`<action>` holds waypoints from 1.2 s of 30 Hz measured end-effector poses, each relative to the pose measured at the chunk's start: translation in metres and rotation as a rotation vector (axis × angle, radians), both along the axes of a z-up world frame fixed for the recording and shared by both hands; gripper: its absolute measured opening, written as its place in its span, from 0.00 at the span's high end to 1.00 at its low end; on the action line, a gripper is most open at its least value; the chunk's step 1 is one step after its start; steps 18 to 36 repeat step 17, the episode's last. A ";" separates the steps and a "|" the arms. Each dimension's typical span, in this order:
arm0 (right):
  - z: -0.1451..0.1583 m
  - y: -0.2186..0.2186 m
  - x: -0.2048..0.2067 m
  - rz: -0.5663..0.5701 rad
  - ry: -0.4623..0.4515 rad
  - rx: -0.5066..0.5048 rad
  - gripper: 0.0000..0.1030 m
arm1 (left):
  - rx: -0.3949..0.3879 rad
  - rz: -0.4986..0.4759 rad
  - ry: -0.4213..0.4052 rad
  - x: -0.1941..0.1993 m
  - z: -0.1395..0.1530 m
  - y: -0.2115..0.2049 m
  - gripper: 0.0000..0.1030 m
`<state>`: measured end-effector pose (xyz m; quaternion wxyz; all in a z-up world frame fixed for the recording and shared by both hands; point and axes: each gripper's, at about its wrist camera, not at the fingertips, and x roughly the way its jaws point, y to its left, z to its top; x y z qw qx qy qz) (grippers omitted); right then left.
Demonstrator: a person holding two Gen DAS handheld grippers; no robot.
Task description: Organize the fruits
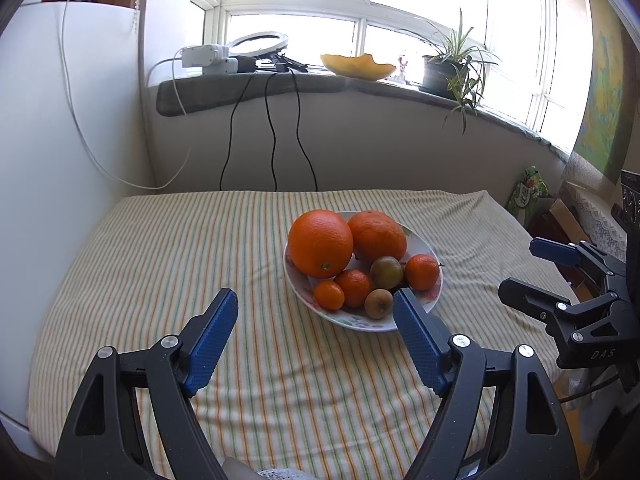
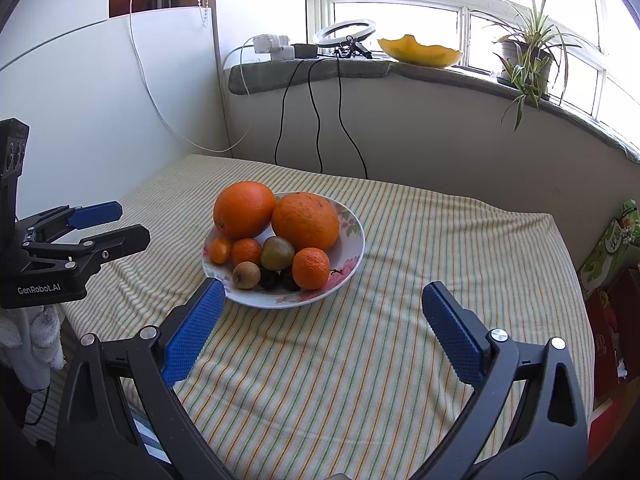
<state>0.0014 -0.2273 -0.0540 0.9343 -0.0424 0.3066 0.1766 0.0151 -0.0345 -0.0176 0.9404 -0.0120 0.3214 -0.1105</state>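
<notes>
The left gripper (image 1: 316, 312) and right gripper (image 2: 322, 304) gaped wide — both empty. Beyond, a round floral plate (image 2: 352, 256) held smooth oranges (image 2: 244, 210) and fuzzy, upright kiwis (image 2: 277, 253).

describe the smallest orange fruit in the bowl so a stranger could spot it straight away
Find the floral bowl on the striped cloth, piled with two big oranges behind and smaller fruit in front. At the bowl's left edge, below the left big orange, sits the tiny orange fruit. It is the smallest orange piece, slightly oval, next to a rounder, larger mandarin.
</notes>
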 end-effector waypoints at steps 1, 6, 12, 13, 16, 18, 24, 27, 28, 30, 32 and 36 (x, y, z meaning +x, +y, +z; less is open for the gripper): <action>0.000 0.000 0.000 0.000 0.000 0.000 0.02 | 0.001 -0.001 0.001 0.000 0.000 0.000 0.22; -0.002 0.001 0.001 -0.002 0.004 -0.004 0.02 | 0.005 0.000 -0.003 0.001 0.000 -0.002 0.22; -0.003 0.002 0.001 -0.006 0.008 -0.004 0.02 | 0.007 0.003 -0.013 0.002 0.000 -0.001 0.22; -0.003 0.002 0.002 -0.005 0.007 -0.003 0.02 | 0.010 0.002 -0.017 0.002 0.000 -0.001 0.22; -0.005 0.002 0.003 -0.010 0.010 -0.005 0.02 | 0.011 0.000 -0.013 0.004 -0.001 -0.001 0.22; -0.005 0.002 0.005 -0.013 0.013 -0.004 0.02 | 0.012 0.000 -0.010 0.005 -0.001 0.000 0.22; -0.005 0.002 0.005 -0.013 0.013 -0.004 0.02 | 0.012 0.000 -0.010 0.005 -0.001 0.000 0.22; -0.005 0.002 0.005 -0.013 0.013 -0.004 0.02 | 0.012 0.000 -0.010 0.005 -0.001 0.000 0.22; -0.005 0.002 0.005 -0.013 0.013 -0.004 0.02 | 0.012 0.000 -0.010 0.005 -0.001 0.000 0.22; -0.005 0.002 0.005 -0.013 0.013 -0.004 0.02 | 0.012 0.000 -0.010 0.005 -0.001 0.000 0.22; -0.005 0.002 0.005 -0.013 0.013 -0.004 0.02 | 0.012 0.000 -0.010 0.005 -0.001 0.000 0.22; -0.005 0.002 0.005 -0.013 0.013 -0.004 0.02 | 0.012 0.000 -0.010 0.005 -0.001 0.000 0.22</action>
